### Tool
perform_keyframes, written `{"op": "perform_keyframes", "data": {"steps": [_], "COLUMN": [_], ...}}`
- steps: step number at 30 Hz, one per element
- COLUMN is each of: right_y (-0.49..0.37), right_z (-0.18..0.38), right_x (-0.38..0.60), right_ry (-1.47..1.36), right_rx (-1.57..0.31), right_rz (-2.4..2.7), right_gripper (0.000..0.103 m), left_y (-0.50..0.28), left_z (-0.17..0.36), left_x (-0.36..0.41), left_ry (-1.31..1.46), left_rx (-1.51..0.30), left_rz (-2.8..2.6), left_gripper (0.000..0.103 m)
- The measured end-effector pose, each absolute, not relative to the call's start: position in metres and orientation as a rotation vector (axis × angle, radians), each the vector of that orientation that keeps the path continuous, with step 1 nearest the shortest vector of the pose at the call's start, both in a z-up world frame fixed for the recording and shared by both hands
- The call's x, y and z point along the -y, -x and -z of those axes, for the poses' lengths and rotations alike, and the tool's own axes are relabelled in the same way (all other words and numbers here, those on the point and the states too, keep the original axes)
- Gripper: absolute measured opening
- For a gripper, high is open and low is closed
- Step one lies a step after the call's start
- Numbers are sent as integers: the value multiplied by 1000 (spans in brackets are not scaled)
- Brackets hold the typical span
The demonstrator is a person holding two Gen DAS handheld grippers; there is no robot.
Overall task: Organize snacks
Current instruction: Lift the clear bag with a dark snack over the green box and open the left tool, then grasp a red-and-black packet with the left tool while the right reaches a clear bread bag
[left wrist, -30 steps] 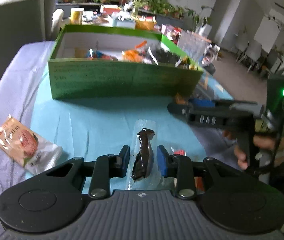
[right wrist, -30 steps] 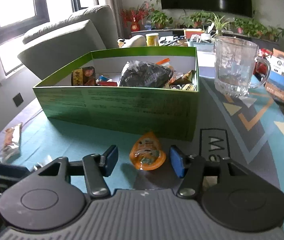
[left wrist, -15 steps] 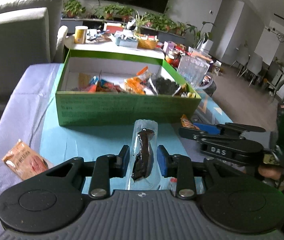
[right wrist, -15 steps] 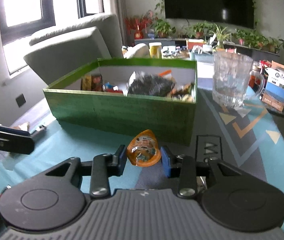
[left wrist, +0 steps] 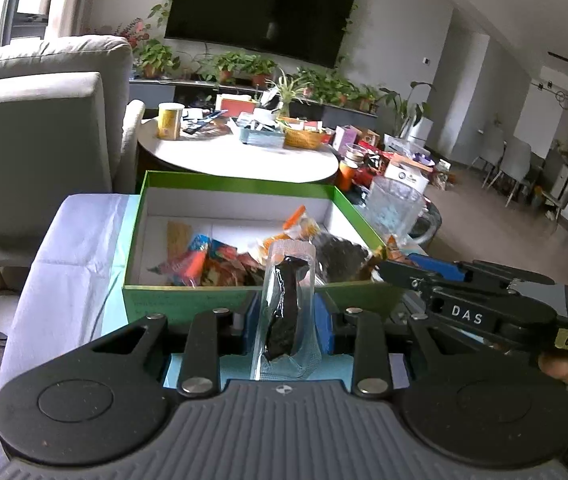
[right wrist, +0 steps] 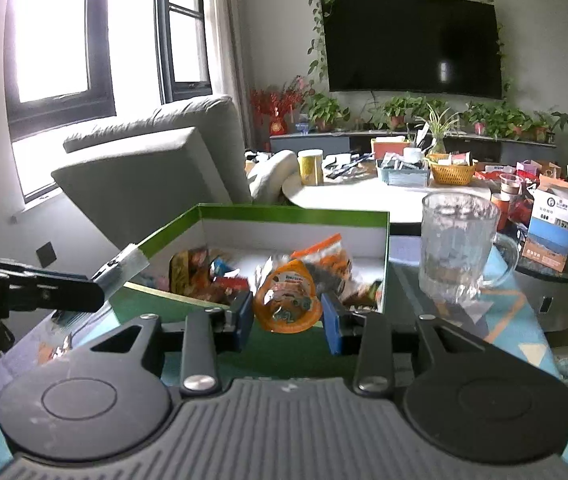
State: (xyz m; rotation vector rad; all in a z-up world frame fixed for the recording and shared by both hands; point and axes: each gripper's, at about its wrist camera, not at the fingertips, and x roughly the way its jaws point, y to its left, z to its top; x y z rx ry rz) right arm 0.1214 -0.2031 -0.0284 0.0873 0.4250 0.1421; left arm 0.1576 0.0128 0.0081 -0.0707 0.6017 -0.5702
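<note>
My left gripper (left wrist: pixel 287 320) is shut on a clear packet with a dark snack (left wrist: pixel 288 280), held upright above the table in front of the green box (left wrist: pixel 188 304). My right gripper (right wrist: pixel 288 322) is shut on an orange jelly cup (right wrist: pixel 287 300), lifted just before the green box (right wrist: pixel 292 213). Several colourful snack packets lie inside the box. The right gripper's fingers (left wrist: pixel 464 292) show at the right of the left wrist view. At the left of the right wrist view, the left gripper's fingers (right wrist: pixel 44 288) hold the packet's clear end (right wrist: pixel 124 268).
A glass mug (right wrist: pixel 458 248) stands right of the box on the patterned blue cloth. A grey armchair (left wrist: pixel 32 132) is behind on the left. A cluttered round white table (left wrist: pixel 244 156) lies beyond the box. A small carton (right wrist: pixel 552 236) stands at the right.
The right gripper closed on the orange jelly cup. Both grippers then rose off the table with their snacks, so the box's inside now shows from above.
</note>
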Motion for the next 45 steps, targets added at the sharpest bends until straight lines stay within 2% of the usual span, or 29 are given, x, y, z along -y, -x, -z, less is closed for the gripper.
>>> {"op": "perform_keyframes", "data": {"steps": [9,30,33,45], "right_y": [-157,-207,-203,-179], "right_z": [23,49,52,41], "right_x": [218,226,226,226], "right_ry": [-146,-229,-242,-241], "right_rx": [-412,-483,-469,-471], "right_rz": [-113,-77,-61,-77], "right_gripper": [40,41,42,49], "left_y": [-198,-272,-268,-218], "left_z": [-12,18,25,10], "left_x": [-3,20,17,-2], "left_ry": [101,41,34,23], "left_rx": [-592,-633,-672,-635], "left_rz": [503,428,413,439], "left_gripper": [28,30,31,35]}}
